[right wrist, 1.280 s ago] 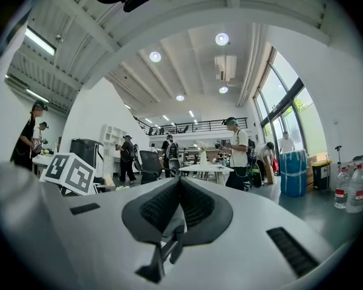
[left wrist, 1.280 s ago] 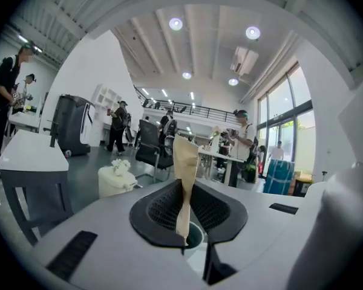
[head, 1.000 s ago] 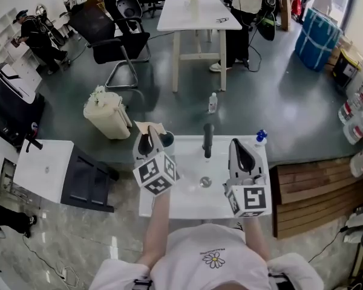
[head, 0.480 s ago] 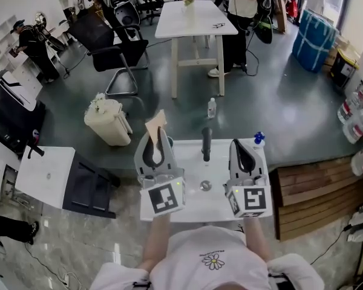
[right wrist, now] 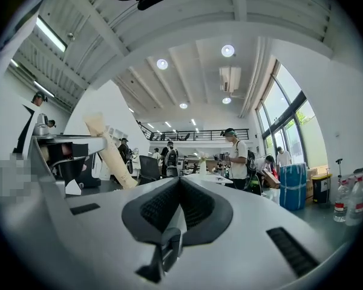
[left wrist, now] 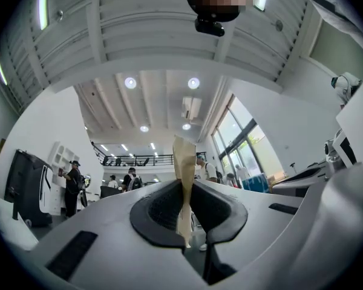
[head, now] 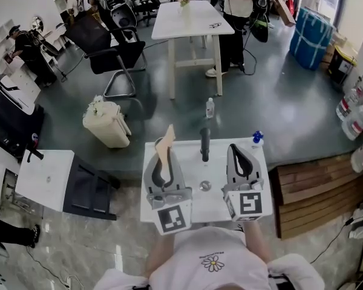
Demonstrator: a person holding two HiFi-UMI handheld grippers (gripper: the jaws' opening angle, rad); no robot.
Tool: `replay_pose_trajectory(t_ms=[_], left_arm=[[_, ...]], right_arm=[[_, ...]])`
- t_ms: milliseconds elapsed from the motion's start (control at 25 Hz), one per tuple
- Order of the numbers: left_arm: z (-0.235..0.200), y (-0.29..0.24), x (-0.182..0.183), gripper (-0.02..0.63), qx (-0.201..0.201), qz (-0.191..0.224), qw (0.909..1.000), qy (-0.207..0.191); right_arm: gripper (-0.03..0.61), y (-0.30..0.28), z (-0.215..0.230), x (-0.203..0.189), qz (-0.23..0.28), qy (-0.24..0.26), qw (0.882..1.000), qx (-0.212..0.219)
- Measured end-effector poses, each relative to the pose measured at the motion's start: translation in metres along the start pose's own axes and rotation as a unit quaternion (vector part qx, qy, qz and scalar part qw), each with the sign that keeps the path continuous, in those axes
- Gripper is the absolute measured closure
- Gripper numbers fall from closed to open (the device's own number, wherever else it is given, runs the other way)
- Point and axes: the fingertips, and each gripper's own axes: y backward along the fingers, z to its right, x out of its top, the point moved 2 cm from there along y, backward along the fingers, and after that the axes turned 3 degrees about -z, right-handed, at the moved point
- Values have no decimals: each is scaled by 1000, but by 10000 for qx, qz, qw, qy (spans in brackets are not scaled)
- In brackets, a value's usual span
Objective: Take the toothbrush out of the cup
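Hanging above the white tabletop (head: pixel 207 205), pinched in the left hand-held gripper (head: pixel 163 159) with most of its length poking past the jaws: toothbrush (head: pixel 166 141), tan, flat and thin, probably light and stiff yet apt to swivel, so best gripped low on the shaft, flat faces to the pads (left wrist: pixel 154 216). Closed on nothing alongside: right hand-held gripper (head: pixel 239 151). Cannot find the cup, nor tell bristle end or wrapper.

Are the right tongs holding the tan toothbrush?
No, the flat tan toothbrush is pinched in the left tongs; the right tongs are empty.
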Motion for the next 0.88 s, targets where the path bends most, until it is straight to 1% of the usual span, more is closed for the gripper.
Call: replay_pose_trajectory(t_ms=[240, 400, 880], left_arm=[[-2, 0, -5, 569, 41, -91, 9999, -24], [-7, -2, -5, 569, 81, -130, 9999, 52], [-11, -2, -7, 569, 136, -211, 9997, 72]], right_arm=[[568, 0, -7, 5, 146, 44, 9998, 111], [568, 0, -8, 6, 127, 89, 9998, 123], [568, 3, -9, 5, 53, 87, 9999, 136]])
